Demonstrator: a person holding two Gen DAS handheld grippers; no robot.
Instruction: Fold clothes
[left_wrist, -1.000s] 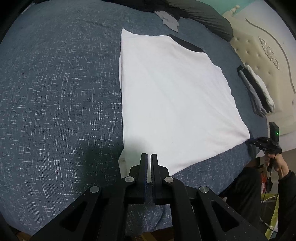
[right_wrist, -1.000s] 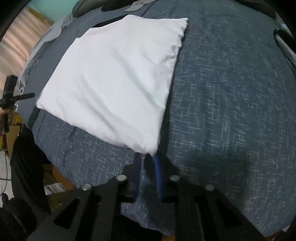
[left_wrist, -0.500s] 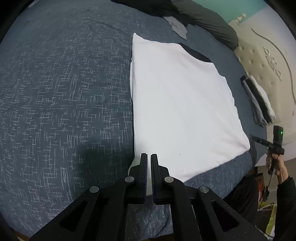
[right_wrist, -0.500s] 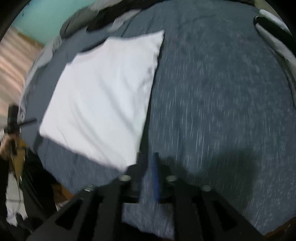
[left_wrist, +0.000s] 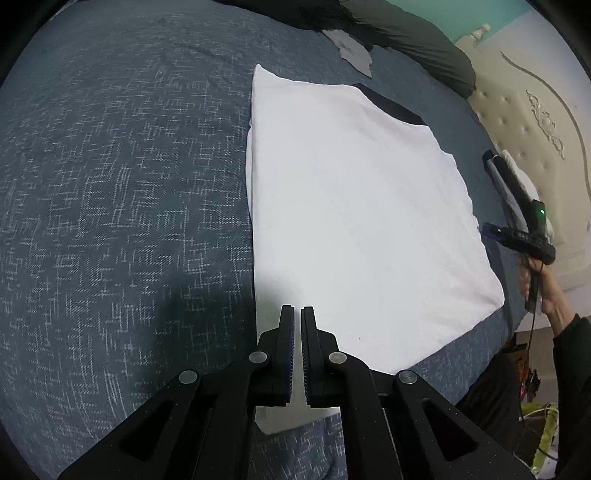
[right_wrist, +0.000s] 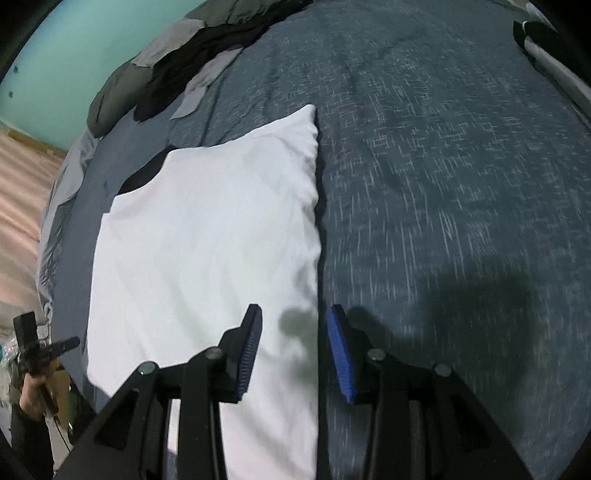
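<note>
Over white shirt edge, right hand-held gripper part-open, empty

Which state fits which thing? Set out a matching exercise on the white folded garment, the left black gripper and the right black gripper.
1. white folded garment
2. left black gripper
3. right black gripper

a. jaws apart
b. lying flat
c. jaws shut

Pairs: 1-b, 2-c, 3-a.
The right black gripper's jaws have just been opening. The garment's edge shows between them, ungripped.
</note>
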